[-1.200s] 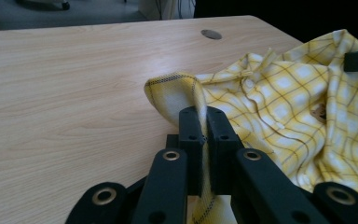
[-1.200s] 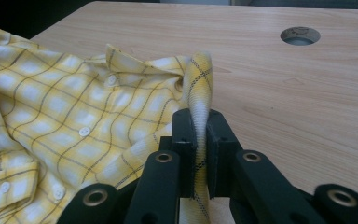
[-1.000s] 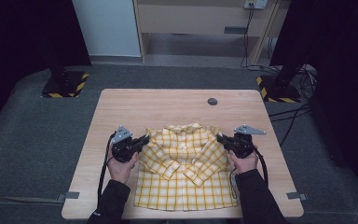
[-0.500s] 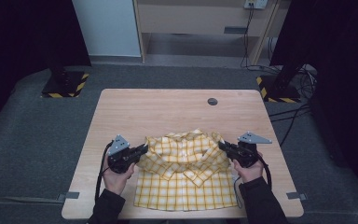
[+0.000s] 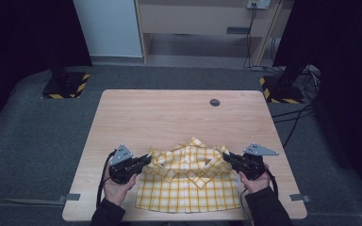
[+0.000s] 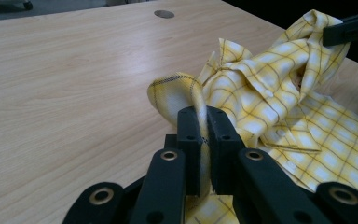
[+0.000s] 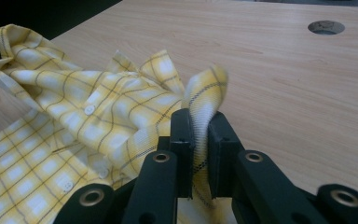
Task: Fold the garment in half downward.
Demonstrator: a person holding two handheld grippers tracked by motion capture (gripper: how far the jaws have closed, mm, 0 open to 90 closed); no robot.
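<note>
Left gripper (image 5: 147, 159) clamped tight on a fold of the yellow checked shirt (image 5: 188, 181) at its left shoulder, fabric pinched between the closed jaws and bulging out in a loop beyond them; shirt lying on the near half of the table (image 5: 169, 117), hem toward the near edge, collar and shoulders raised off the wood; cable hole (image 5: 214, 102) well beyond the collar, apart from the shirt; right gripper (image 5: 226, 157) likewise shut on a fold at the right shoulder. Risks noted: thin grip on each side, liable to slip if pulled unevenly; one shoulder released early likely to skew the fold; hem close to the near edge, liable to slide off if dragged further that way; sleeves tucked under may bunch.
</note>
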